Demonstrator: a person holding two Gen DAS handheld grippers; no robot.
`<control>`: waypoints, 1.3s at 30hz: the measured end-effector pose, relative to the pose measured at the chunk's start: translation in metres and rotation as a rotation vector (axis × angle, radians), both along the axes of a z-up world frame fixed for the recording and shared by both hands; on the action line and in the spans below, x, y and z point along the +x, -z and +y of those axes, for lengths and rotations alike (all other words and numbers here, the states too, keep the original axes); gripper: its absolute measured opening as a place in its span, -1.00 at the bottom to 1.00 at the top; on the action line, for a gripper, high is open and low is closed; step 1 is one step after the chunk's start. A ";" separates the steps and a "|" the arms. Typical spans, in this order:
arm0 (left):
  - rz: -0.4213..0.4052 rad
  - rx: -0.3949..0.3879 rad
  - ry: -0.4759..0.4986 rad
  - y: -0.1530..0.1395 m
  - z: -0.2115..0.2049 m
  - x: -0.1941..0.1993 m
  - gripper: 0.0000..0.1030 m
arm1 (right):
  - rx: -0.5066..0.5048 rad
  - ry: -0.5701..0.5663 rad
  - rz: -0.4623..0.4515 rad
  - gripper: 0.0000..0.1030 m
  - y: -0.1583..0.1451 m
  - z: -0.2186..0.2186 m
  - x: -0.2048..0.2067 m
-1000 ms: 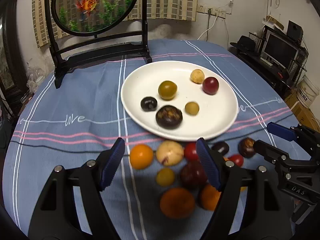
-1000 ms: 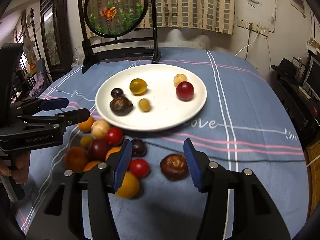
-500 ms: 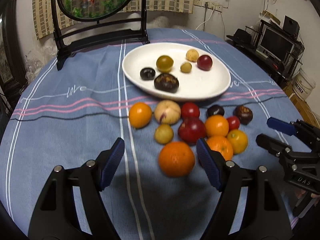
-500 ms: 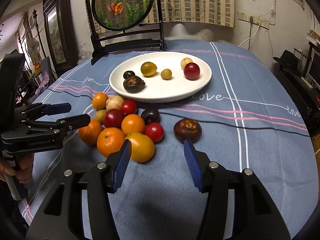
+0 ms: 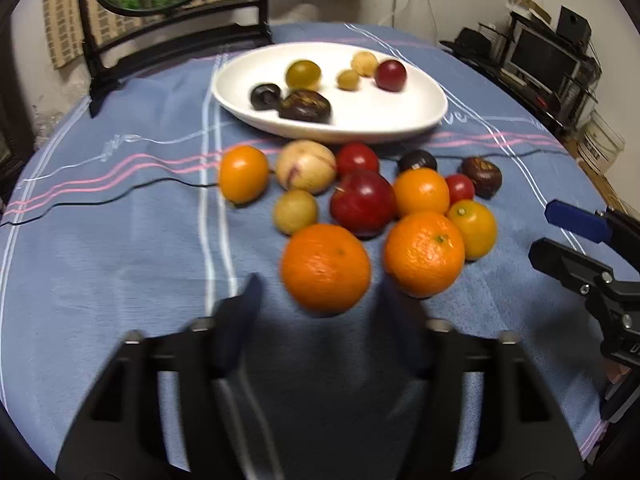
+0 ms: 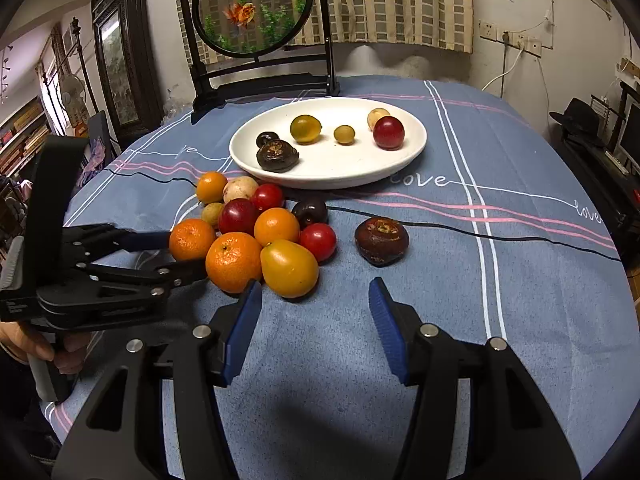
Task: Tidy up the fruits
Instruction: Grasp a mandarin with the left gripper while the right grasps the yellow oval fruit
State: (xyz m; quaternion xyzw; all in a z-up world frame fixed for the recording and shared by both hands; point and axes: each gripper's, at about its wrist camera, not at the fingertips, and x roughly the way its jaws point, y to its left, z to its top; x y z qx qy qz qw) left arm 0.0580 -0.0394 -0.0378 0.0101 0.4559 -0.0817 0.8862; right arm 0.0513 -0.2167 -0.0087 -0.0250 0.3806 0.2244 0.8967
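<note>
Worktop under blue striped cloth [image 6: 520, 280]. White oval plate [image 6: 400, 168] at the far side holds six small fruits. Loose fruit cluster sits before it. My left hand-held gripper [image 6: 180, 250] is closing around the large round orange [image 5: 326, 268], pads not visibly pressing. My right hand-held gripper [image 6: 316, 320] hangs apart, empty.

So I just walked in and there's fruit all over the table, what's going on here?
A person holding a gripper in each hand is sorting fruit. Six pieces already sit on the white plate; the rest lie in a cluster on the blue tablecloth in front of it. The left gripper is closing around an orange at the near edge of the cluster, though it is not clear the pads press it yet. The right gripper hovers open and empty over bare cloth near a yellow fruit.
</note>
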 end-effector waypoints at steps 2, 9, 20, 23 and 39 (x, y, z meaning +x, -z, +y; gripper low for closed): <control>-0.019 0.015 0.013 0.001 -0.002 0.000 -0.17 | -0.009 -0.008 0.008 0.09 0.002 0.001 0.000; -0.054 0.023 0.042 -0.010 -0.003 -0.006 -0.19 | -0.117 -0.070 0.050 0.09 0.016 0.017 0.003; -0.031 -0.015 0.032 -0.010 0.003 -0.004 -0.19 | -0.192 -0.108 0.076 0.08 0.028 0.044 0.034; -0.025 -0.022 0.026 -0.009 0.004 -0.003 -0.19 | -0.152 -0.125 0.098 -0.25 0.027 0.046 0.040; -0.058 0.014 0.012 -0.031 -0.002 -0.006 -0.19 | -0.109 -0.074 -0.040 -0.25 -0.016 0.021 0.023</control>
